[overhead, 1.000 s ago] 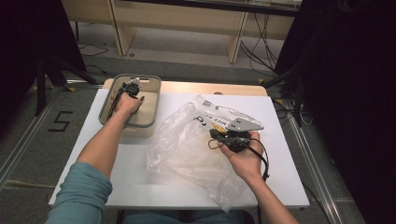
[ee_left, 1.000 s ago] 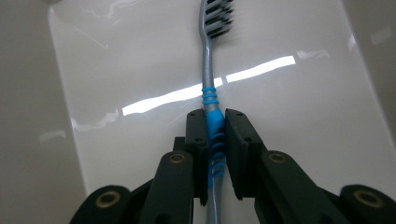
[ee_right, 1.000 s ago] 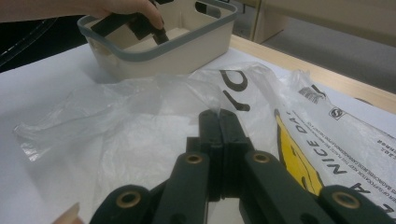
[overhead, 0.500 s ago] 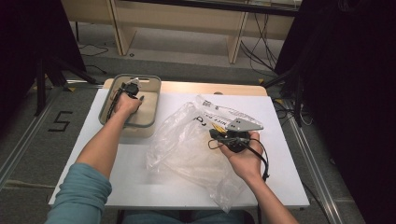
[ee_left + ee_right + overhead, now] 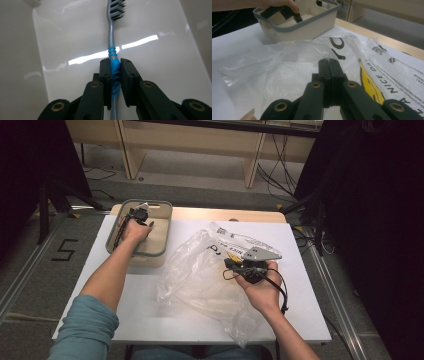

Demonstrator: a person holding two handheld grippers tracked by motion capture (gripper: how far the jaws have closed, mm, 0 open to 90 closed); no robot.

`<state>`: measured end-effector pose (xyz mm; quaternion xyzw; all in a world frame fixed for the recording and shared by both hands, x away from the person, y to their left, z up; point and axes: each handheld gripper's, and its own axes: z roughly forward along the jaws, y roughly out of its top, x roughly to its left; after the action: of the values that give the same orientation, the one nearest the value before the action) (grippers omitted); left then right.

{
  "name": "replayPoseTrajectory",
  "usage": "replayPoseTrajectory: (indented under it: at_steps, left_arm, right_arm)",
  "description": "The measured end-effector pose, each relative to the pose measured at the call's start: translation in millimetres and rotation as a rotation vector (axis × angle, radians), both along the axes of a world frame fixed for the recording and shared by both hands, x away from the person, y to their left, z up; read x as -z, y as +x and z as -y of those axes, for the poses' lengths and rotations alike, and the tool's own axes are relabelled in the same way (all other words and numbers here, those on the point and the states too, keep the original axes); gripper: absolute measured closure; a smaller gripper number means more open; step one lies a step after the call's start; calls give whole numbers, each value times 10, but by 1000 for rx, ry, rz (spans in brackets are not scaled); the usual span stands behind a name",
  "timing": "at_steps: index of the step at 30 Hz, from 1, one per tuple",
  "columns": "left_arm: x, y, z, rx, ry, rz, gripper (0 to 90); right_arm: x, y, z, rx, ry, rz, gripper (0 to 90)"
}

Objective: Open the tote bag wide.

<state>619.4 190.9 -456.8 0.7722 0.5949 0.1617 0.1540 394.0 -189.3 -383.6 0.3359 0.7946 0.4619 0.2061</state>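
The white worktop point(image 5: 150, 320) is lit brightly and evenly from above, while its surroundings are left in deep shadow. Streaks of glare are thrown across the glossy bin floor point(image 5: 162, 62), where the toothbrush point(image 5: 111, 37) bristles are rendered blurred.

The toothbrush point(image 5: 111, 42) had a grey handle with a bright blue ribbed grip and black-and-white bristles. The bin point(image 5: 161, 236) was cream with a grey rim. The plastic bag point(image 5: 200, 275) was clear, printed with black lettering and a yellow patch on white. Both grippers' jaws were black. The table point(image 5: 150, 315) was white with a pale wood edge, and the sleeve point(image 5: 85, 330) was teal.
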Motion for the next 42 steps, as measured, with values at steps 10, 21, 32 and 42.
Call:
replayPoseTrajectory:
  at_steps: [10, 21, 32, 42]
  left_arm:
    - [-77, -10, -20, 2, -5, 53, 795]
    - [-182, -24, -70, -17, -32, 122, 796]
    - [-256, -43, -70, -18, -47, 174, 796]
    - [-338, -64, -80, -22, -59, 219, 795]
  right_arm:
    - [-1, -3, -6, -1, -1, 0, 900]
    - [0, -1, -4, -1, -1, 0, 900]
    - [3, -1, -12, -1, 0, 0, 900]
    - [4, 0, -11, -1, 0, -1, 900]
